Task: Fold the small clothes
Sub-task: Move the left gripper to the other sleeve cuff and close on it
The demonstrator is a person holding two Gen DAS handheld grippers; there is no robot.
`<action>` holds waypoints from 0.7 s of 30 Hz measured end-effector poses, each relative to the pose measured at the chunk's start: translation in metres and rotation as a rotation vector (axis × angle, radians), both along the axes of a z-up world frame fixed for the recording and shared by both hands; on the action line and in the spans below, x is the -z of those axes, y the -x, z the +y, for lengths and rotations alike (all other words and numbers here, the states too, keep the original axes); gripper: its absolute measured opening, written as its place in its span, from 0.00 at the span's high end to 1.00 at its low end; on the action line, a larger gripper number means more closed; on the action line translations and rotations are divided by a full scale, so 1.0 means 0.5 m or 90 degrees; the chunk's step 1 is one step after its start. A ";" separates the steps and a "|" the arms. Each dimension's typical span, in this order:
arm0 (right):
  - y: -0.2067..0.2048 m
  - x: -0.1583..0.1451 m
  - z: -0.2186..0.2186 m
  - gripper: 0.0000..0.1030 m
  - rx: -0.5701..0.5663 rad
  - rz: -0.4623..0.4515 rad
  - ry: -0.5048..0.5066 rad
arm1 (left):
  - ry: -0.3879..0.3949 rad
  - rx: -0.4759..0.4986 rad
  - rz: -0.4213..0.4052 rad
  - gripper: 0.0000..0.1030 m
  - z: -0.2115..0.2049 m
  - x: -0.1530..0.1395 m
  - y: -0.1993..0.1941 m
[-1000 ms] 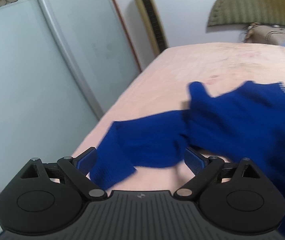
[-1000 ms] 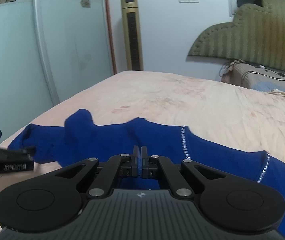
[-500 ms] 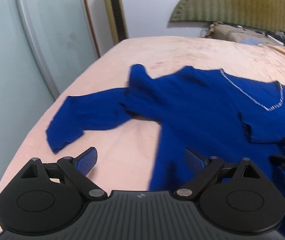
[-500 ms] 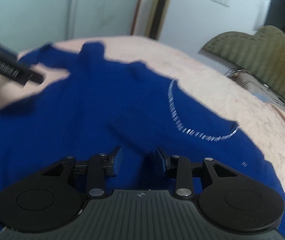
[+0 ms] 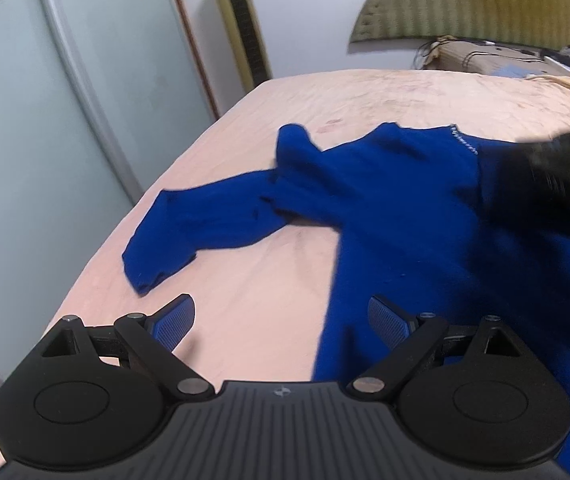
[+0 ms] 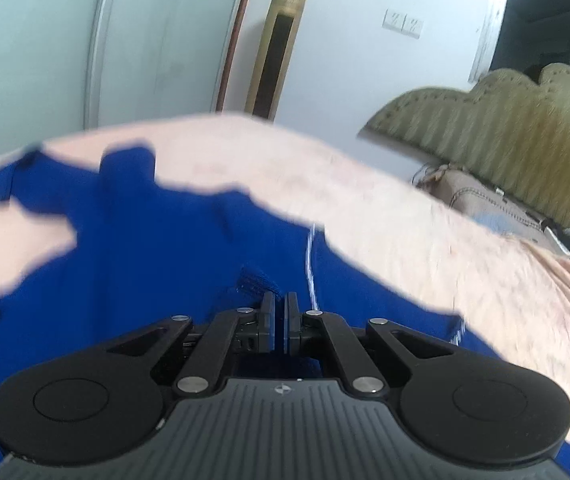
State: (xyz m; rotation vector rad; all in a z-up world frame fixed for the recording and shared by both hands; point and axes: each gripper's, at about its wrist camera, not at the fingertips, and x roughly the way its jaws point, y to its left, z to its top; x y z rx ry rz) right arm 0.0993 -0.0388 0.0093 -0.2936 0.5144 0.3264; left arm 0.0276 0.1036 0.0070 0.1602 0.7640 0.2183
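Observation:
A blue knit sweater point(image 5: 397, 200) with a sparkly neckline lies spread on a pink bed point(image 5: 365, 92). Its left sleeve point(image 5: 189, 220) stretches toward the bed's left edge. My left gripper point(image 5: 281, 320) is open and empty, hovering over the sheet beside the sweater's side edge. My right gripper point(image 6: 280, 312) has its jaws closed on a fold of the sweater point(image 6: 145, 240) near the neckline point(image 6: 309, 256). The right gripper also shows as a dark blur at the right of the left wrist view point(image 5: 557, 176).
A glass sliding door point(image 5: 45, 120) runs along the bed's left edge. A gold tower fan point(image 5: 241, 24) stands at the far corner. A green padded headboard point(image 6: 485, 120) and a pillow point(image 5: 485, 56) lie at the far right.
My right gripper closed from open onto the sweater fabric near the neckline and lifted it. My left gripper stayed open and shifted slightly closer to the sweater's side.

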 end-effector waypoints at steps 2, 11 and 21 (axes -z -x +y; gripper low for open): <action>-0.012 -0.017 0.021 0.96 -0.015 -0.007 -0.018 | 0.004 -0.006 0.002 0.08 0.003 0.001 -0.001; -0.057 0.005 0.113 0.86 -0.064 0.041 -0.051 | -0.014 -0.019 0.020 0.08 -0.001 0.011 -0.002; -0.003 0.005 -0.075 0.55 0.051 0.151 -0.201 | 0.010 -0.048 0.040 0.08 0.024 0.022 -0.017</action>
